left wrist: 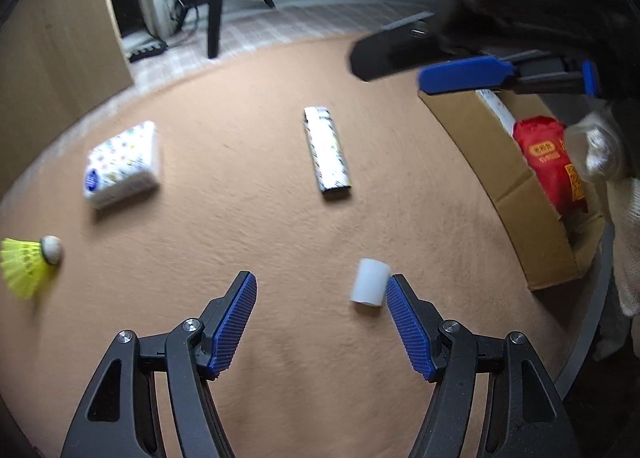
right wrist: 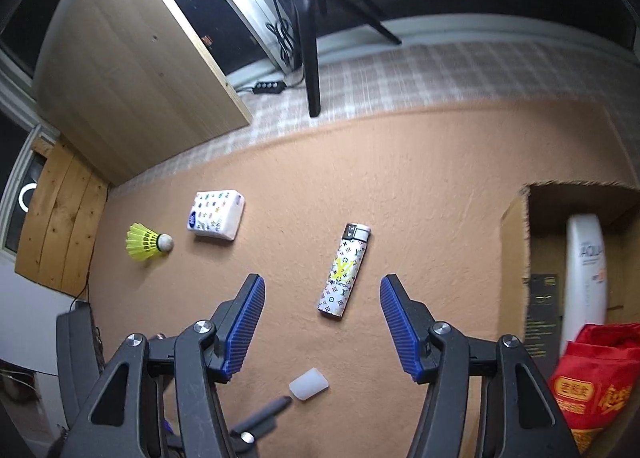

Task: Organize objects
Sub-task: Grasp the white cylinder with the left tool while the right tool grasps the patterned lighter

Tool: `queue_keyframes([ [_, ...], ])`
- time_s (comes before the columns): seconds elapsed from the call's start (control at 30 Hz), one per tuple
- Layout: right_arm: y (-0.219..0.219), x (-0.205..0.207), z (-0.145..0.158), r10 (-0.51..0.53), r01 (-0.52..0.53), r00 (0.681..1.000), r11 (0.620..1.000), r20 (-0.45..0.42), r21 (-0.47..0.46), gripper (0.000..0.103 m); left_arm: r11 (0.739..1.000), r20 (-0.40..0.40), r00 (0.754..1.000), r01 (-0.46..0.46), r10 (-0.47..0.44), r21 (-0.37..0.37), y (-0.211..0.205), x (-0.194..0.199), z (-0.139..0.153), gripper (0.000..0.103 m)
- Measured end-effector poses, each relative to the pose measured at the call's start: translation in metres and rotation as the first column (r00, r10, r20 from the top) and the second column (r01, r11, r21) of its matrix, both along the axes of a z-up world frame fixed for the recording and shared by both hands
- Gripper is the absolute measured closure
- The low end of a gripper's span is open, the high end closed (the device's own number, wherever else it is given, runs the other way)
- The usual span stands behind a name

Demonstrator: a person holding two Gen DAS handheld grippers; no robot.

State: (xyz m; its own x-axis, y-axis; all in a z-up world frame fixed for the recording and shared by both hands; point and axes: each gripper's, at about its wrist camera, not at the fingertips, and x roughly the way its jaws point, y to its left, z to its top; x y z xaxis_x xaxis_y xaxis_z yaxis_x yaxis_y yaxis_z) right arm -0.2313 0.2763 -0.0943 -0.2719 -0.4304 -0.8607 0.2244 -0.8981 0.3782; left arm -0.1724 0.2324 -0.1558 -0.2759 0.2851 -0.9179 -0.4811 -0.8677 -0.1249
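Observation:
On the tan table cloth lie a patterned lighter [left wrist: 327, 151] [right wrist: 344, 270], a tissue pack [left wrist: 122, 165] [right wrist: 215, 214], a yellow shuttlecock [left wrist: 28, 262] [right wrist: 147, 242] and a small white cap [left wrist: 370, 286] [right wrist: 309, 384]. My left gripper [left wrist: 322, 290] is open and empty; its right fingertip is right beside the cap. My right gripper [right wrist: 322, 294] is open and empty, high above the lighter; it shows in the left wrist view [left wrist: 460, 75] above the box.
An open cardboard box [left wrist: 516, 193] [right wrist: 514, 258] at the right holds a red packet [left wrist: 550, 161] [right wrist: 596, 378] and a white bottle [right wrist: 586, 270]. A tripod leg [right wrist: 312, 57], a power strip [right wrist: 268, 86] and a wooden panel [right wrist: 132, 69] stand beyond the table's far edge.

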Motion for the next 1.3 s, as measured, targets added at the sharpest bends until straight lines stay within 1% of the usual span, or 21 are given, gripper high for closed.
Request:
queue_keyframes([
  [0.13,0.0,-0.006,-0.012,-0.009,0.009,0.999,1.0,0.033,0.001,0.048,1.0,0.025,1.0,0.013,-0.014,0.004,0.009,0.004,-0.017,0.032],
  [0.2,0.001,-0.009,-0.018,-0.012,0.012,0.999,1.0,0.046,0.003,0.049,1.0,0.038,0.999,0.014,-0.014,0.009,0.011,0.004,-0.02,0.032],
  [0.27,0.0,-0.012,-0.023,-0.014,0.014,0.998,1.0,0.06,0.005,0.049,1.0,0.055,0.998,0.005,-0.006,0.025,0.013,0.004,-0.026,0.038],
  [0.33,-0.002,-0.015,-0.027,-0.007,0.007,0.998,1.0,0.069,0.013,0.05,1.0,0.058,0.998,0.0,-0.001,0.023,0.015,0.004,-0.03,0.048],
  [0.47,-0.008,-0.02,-0.036,-0.001,-0.002,0.996,1.0,0.089,0.028,0.05,1.0,0.043,0.999,-0.002,0.002,0.016,0.017,0.006,-0.03,0.049],
  [0.5,-0.009,-0.02,-0.038,0.0,-0.003,0.996,1.0,0.091,0.031,0.051,1.0,0.043,0.999,-0.001,0.0,0.015,0.018,0.005,-0.03,0.053],
  [0.53,-0.011,-0.021,-0.04,0.001,-0.005,0.995,0.999,0.095,0.038,0.051,1.0,0.04,0.999,0.004,-0.005,0.012,0.018,0.005,-0.03,0.059],
  [0.57,-0.012,-0.022,-0.041,0.003,-0.007,0.995,0.999,0.097,0.044,0.051,1.0,0.038,0.999,0.007,-0.008,0.013,0.018,0.005,-0.029,0.062],
  [0.63,-0.015,-0.024,-0.044,0.006,-0.011,0.995,0.999,0.102,0.053,0.051,1.0,0.044,0.999,0.004,-0.005,0.028,0.015,0.005,-0.028,0.074],
  [0.73,-0.019,-0.025,-0.049,0.014,-0.021,0.994,0.997,0.11,0.068,0.051,0.999,0.044,0.999,0.0,-0.002,0.04,0.011,0.006,-0.027,0.08],
  [0.9,-0.027,-0.027,-0.059,0.018,-0.03,0.992,0.995,0.126,0.092,0.051,0.998,0.035,0.999,-0.016,0.014,0.06,0.004,0.008,-0.019,0.088],
  [1.0,-0.033,-0.027,-0.064,0.028,-0.042,0.991,0.993,0.13,0.106,0.051,0.996,0.053,0.999,0.005,-0.009,0.086,0.005,0.01,-0.017,0.087],
  [1.07,-0.037,-0.026,-0.065,0.039,-0.054,0.992,0.99,0.119,0.128,0.052,0.996,0.057,0.998,0.009,-0.014,0.086,0.008,0.014,-0.019,0.083],
  [1.13,-0.041,-0.025,-0.064,0.054,-0.07,0.993,0.985,0.103,0.158,0.057,0.998,0.049,0.999,0.004,-0.008,0.068,0.01,0.017,-0.021,0.067],
  [1.17,-0.043,-0.025,-0.064,0.059,-0.075,0.993,0.983,0.1,0.166,0.064,0.998,0.047,0.999,-0.004,0.001,0.061,0.009,0.017,-0.022,0.064],
  [1.2,-0.045,-0.024,-0.064,0.067,-0.083,0.993,0.98,0.093,0.18,0.07,0.998,0.05,0.999,-0.011,0.008,0.064,0.008,0.017,-0.023,0.063],
  [1.23,-0.047,-0.023,-0.064,0.078,-0.093,0.994,0.976,0.082,0.198,0.071,0.997,0.058,0.998,-0.021,0.017,0.075,0.006,0.017,-0.025,0.063],
  [1.3,-0.049,-0.021,-0.065,0.092,-0.105,0.994,0.969,0.066,0.223,0.077,0.997,0.048,0.999,-0.017,0.013,0.078,0.006,0.021,-0.024,0.063],
])
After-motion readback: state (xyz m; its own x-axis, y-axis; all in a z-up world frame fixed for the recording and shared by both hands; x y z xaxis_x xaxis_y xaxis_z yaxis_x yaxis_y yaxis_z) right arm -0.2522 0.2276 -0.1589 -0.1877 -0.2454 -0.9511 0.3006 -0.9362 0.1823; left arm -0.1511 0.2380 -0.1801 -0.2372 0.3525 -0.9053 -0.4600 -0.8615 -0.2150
